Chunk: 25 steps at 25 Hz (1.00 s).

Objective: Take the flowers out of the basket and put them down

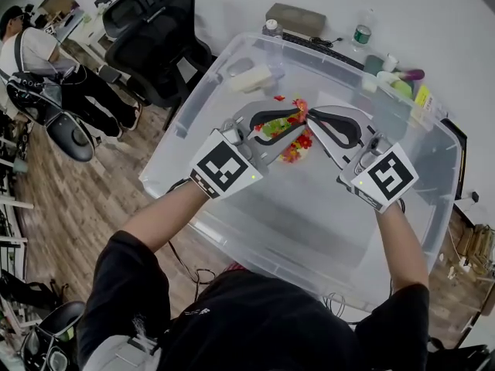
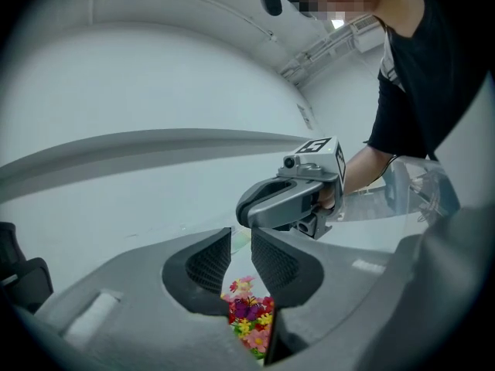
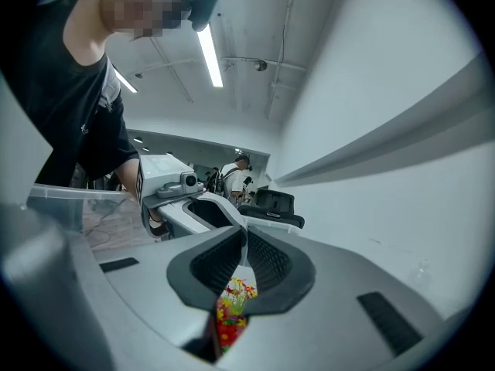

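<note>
Flowers are located inside the clear plastic bin, directly below the point where the tips of the two grippers meet. Whether the bunch rests on the bin floor or hangs clear of it cannot be determined.

The bin occupies most of a white table. A black office chair stands beyond the bin's far left corner, on a wooden floor.

Left gripper reaches in from the left. In its own view the jaws stand slightly apart, with a narrow gap between the pads and pale surface showing through it. No pad presses on anything, and the flowers appear lower down behind the pads.

Right gripper reaches in from the right, tip to tip with the left one. Its jaws are drawn together to a thin slit. Whether a stem is pinched there cannot be made out.

The bunch is small and mixed: red, yellow, pink and green. A pale oblong item lies in the bin's far left corner. A small red scrap lies apart from the bunch. A bottle stands on the table beyond the bin.
</note>
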Tool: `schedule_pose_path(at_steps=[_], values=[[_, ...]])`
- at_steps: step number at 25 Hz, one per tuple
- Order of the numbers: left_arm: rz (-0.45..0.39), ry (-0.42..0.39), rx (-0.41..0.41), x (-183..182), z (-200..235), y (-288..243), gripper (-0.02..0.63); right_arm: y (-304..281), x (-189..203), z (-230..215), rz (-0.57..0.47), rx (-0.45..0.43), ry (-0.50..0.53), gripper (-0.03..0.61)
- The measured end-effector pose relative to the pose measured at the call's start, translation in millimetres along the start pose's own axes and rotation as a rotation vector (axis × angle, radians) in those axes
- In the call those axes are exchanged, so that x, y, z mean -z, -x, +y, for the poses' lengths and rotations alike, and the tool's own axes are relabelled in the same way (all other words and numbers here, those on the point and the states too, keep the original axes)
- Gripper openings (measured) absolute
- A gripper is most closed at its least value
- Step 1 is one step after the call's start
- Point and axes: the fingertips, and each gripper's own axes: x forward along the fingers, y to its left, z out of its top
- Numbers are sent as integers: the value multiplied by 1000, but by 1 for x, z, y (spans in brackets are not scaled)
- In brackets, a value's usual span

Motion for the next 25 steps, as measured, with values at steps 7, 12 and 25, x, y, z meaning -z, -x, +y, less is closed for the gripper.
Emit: schedule_pose_path(at_steps=[7, 12, 25], values=[[51, 50, -1, 18, -3, -6, 104, 0, 13, 0, 15, -7, -17, 20], [85, 64, -2, 29, -5, -8, 121, 1, 22, -1, 28, -6, -18, 20], [124, 154, -66, 50, 11, -7, 186, 2, 56, -8, 91, 11, -45, 66]])
